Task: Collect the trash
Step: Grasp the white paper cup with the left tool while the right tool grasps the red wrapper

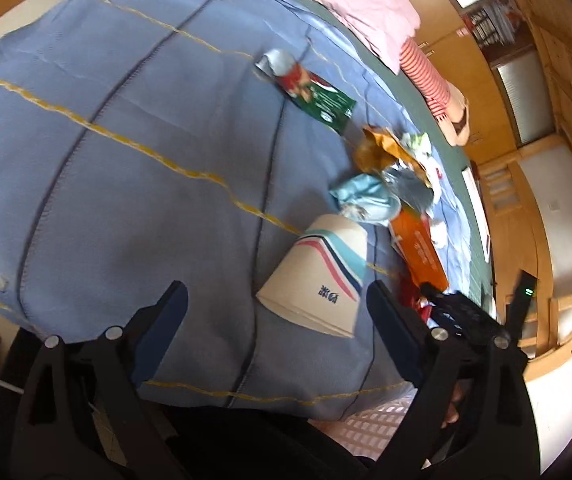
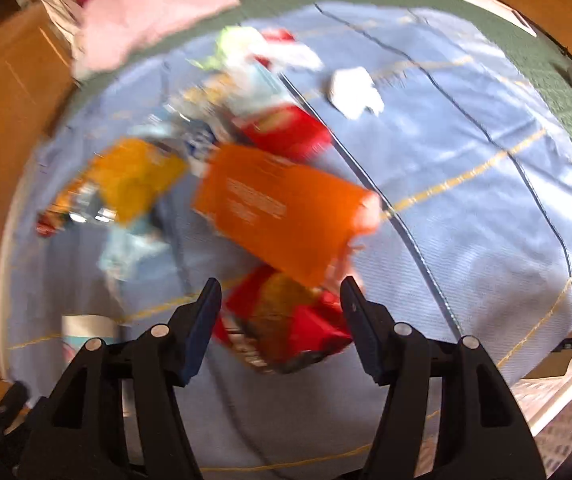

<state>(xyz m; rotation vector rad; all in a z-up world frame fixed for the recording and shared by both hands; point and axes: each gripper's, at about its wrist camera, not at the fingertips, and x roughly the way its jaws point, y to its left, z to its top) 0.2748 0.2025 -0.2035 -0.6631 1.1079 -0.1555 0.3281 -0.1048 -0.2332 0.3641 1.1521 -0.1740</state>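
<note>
Both pairs of jaws stand apart over a blue checked cloth (image 1: 126, 160) strewn with trash. Spread wide, my left gripper (image 1: 276, 302) clamps nothing; a paper cup (image 1: 317, 276) lies on its side between and just beyond the fingertips, mouth toward me, and whether the pads touch it I cannot tell. Whether anything is inside the cup I cannot see.

Past the cup a crumpled pale-blue wrapper (image 1: 365, 198), an orange carton (image 1: 419, 248), a brown-gold foil bag (image 1: 381, 146) and, farther off, a green-and-red packet (image 1: 317, 90) lie scattered on the cloth.

About half open, my right gripper (image 2: 282, 292) also grips nothing. A red snack bag (image 2: 286, 328) lies between its fingers, with a gap at each pad. Just beyond it the orange carton (image 2: 282, 216) rests tilted, one end over the bag. A yellow wrapper (image 2: 134, 178) sits to the left, a second red packet (image 2: 286, 130) behind the carton, and a white crumpled tissue (image 2: 355, 92) apart to the right. This view is blurred, so no print is legible.

A white perforated basket (image 2: 557, 412) shows at the lower right corner; its contents are out of sight.
</note>
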